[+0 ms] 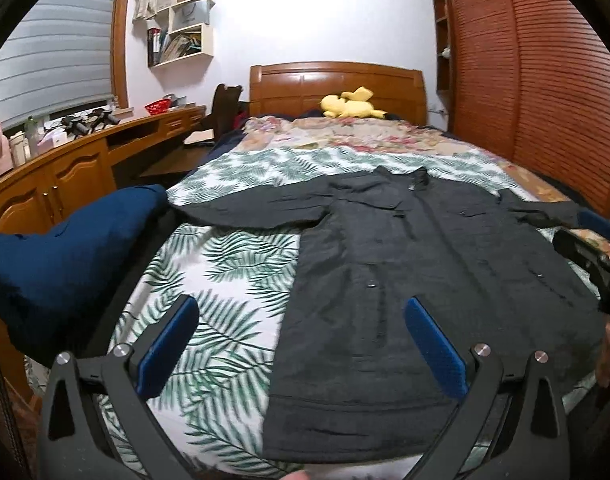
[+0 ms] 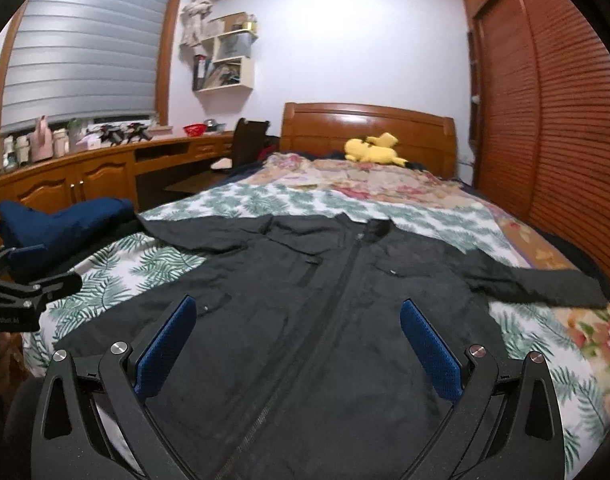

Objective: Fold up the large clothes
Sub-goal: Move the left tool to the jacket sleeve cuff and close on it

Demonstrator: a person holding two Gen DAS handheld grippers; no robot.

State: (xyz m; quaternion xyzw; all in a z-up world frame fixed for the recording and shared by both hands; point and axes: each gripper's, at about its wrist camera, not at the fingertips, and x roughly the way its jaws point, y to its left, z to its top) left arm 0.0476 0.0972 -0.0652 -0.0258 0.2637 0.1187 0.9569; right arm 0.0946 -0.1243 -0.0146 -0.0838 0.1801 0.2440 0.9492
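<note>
Black zip-front jacket (image 2: 329, 320) spread flat on leaf-print bed (image 1: 225, 280), collar away. Left claw (image 1: 301, 344) over its left hem edge, right claw (image 2: 297, 344) over the zip; both wide open, empty.

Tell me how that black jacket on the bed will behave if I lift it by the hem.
The black jacket lies flat with creases, so it will probably drape limply. Its spread sleeves would likely trail and drag over the leaf-print sheet.

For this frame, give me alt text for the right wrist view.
A black jacket lies spread flat, front up, sleeves out, on a leaf-print bedspread, with the open right claw hovering above its hem. A yellow plush toy sits by the wooden headboard.
</note>
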